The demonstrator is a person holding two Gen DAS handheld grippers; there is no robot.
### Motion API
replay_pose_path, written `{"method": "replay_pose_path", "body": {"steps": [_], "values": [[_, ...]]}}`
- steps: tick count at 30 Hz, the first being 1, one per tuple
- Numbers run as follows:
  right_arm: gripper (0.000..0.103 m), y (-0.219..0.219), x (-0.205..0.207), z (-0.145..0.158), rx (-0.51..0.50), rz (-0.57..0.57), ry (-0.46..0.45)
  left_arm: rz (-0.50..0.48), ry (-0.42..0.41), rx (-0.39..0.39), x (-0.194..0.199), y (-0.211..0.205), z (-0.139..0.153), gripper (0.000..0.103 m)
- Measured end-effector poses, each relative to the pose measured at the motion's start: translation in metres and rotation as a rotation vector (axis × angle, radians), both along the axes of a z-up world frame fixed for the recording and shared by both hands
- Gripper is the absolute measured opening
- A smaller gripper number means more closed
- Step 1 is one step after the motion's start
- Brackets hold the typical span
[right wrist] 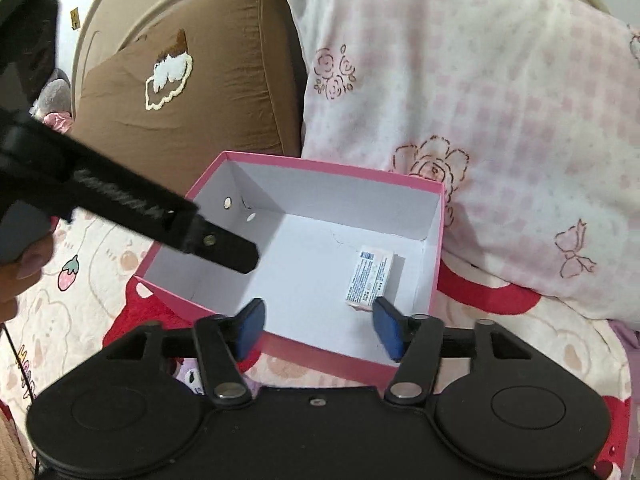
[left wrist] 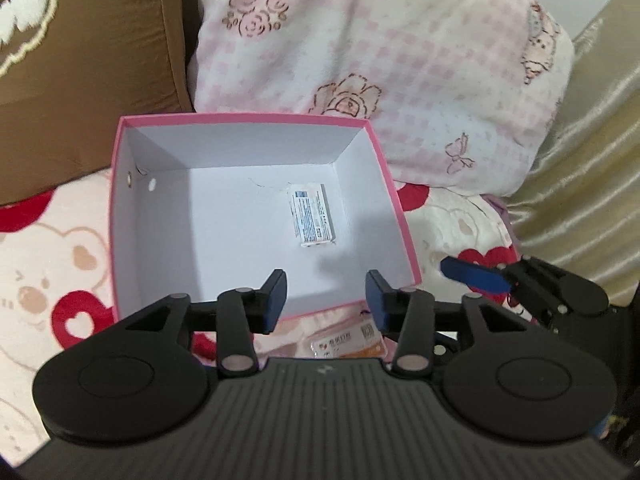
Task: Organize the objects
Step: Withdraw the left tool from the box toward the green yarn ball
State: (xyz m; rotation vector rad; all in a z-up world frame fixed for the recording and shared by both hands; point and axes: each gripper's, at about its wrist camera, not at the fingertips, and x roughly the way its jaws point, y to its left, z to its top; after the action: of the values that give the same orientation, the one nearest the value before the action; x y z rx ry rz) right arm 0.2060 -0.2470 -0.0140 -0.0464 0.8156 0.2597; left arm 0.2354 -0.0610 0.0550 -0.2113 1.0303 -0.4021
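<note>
One carton (left wrist: 311,214) already in box (left wrist: 256,119); packets (left wrist: 346,343) left on bed (left wrist: 48,264); both tongs, left (left wrist: 326,300) and right (right wrist: 318,330), spread, empty

pink box (left wrist: 400,216), white inside; brown cushion (left wrist: 100,60).

A brown cushion (right wrist: 192,80) leans at 11 o'clock, with a white fluffy patch sewn on its front. Just beside it, at 1 o'clock, lies a pink checked pillow (right wrist: 480,120) printed with roses and small bows. Both rest on a bed cover (right wrist: 100,280) with bears, red hearts and a strawberry. At 3 o'clock in the left wrist view hangs a shiny beige cloth (left wrist: 592,160).
</note>
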Motion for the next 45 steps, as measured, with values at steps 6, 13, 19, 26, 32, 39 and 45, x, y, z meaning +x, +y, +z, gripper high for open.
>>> {"method": "replay_pose_path", "body": {"steps": [6,13,19,26,32,39,45], "values": [[0.087,-0.003,-0.024,0.015,0.04,-0.014,-0.011,-0.004,-0.007,0.018,-0.025,0.014,0.02,0.06],[0.091,-0.004,-0.044,0.025,0.055,-0.038,-0.011,-0.011,-0.017,0.036,-0.053,0.025,0.034,0.076],[0.091,0.002,-0.06,0.033,0.064,-0.017,-0.008,-0.026,0.009,0.032,-0.074,0.036,0.039,0.084],[0.09,0.011,-0.075,0.033,0.067,0.004,0.005,0.017,-0.025,0.049,-0.093,0.048,0.032,0.097],[0.09,0.007,-0.087,0.032,0.085,0.016,0.038,-0.005,-0.001,0.034,-0.104,0.05,0.02,0.099],[0.09,0.008,-0.103,0.026,0.087,0.032,0.073,-0.068,-0.017,0.054,-0.123,0.056,0.02,0.1],[0.09,0.011,-0.116,0.02,0.15,0.069,0.084,-0.096,-0.067,0.138,-0.144,0.059,0.008,0.099]]}}
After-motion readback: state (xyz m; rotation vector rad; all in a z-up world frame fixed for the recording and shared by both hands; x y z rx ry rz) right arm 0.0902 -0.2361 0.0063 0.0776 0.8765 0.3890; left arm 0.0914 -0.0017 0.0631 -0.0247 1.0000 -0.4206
